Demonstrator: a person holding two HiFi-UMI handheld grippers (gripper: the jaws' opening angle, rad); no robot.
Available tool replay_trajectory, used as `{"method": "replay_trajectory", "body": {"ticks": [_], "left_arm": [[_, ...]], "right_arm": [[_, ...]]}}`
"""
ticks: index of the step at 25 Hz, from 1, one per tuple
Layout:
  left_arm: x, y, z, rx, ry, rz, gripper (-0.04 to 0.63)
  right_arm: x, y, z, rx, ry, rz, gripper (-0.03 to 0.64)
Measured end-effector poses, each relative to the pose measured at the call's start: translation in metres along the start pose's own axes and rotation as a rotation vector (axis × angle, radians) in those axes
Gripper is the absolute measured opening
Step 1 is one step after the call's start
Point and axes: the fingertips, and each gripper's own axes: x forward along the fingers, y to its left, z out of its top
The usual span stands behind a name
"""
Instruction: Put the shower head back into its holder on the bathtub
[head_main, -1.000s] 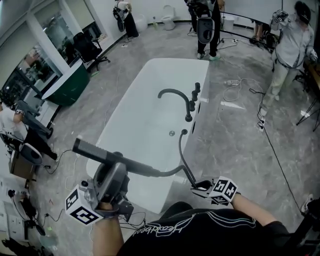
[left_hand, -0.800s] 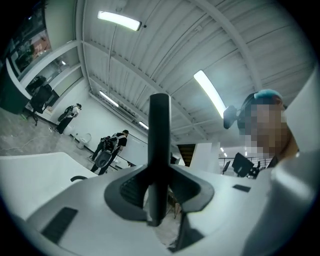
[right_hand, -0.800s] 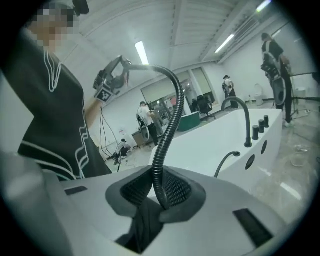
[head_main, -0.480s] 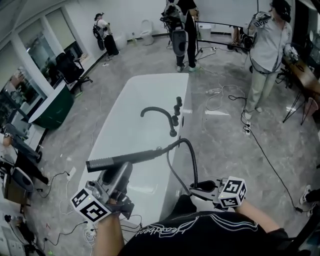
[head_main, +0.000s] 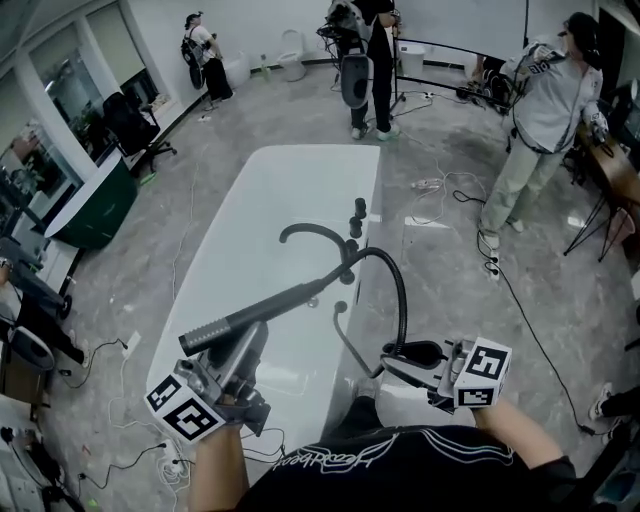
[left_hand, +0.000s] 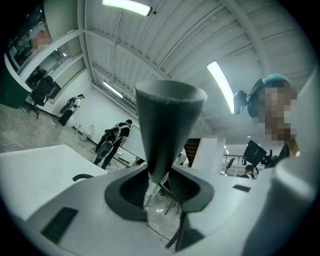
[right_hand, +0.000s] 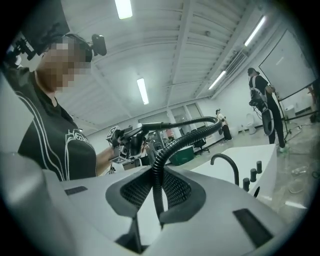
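Floor (head_main: 170, 270) open beside bathtub (head_main: 300, 160); left gripper (head_main: 245, 335) holds shower head (head_main: 270, 305) above it.

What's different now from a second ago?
The right gripper has lifted the hose, which now arches high over the bathtub rim instead of trailing low. The shower head in the left gripper has swung its hose end toward the faucet. Both grips are unchanged.

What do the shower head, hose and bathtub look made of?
The shower head looks matte black, probably coated metal or plastic; no glare. The hose is black and ribbed, likely wound metal or plastic. The bathtub is smooth white with soft sheen, probably acrylic or enamel.
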Motion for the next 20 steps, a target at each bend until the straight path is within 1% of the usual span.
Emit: {"method": "replay_trajectory", "body": {"ticks": [5,9,15,20], "left_arm": [[0.011,0.018,0.007,0.008,-0.010,-0.007,0.126],[0.020,0.031,0.015,0.009,-0.024,-0.001,0.126],[0.025,0.051,0.021,0.007,-0.018,0.022,0.126],[0.029,0.063,0.017,-0.010,-0.016,0.033,0.126]], "right_arm": [[0.015,-0.034,0.035,0.006,-0.062,-0.035,0.066],[0.031,-0.057,0.053,-0.020,-0.068,-0.049,0.066],[0.053,-0.090,0.060,-0.037,-0.048,-0.066,0.066],[0.067,-0.116,0.047,-0.053,-0.005,-0.099,0.066]]}}
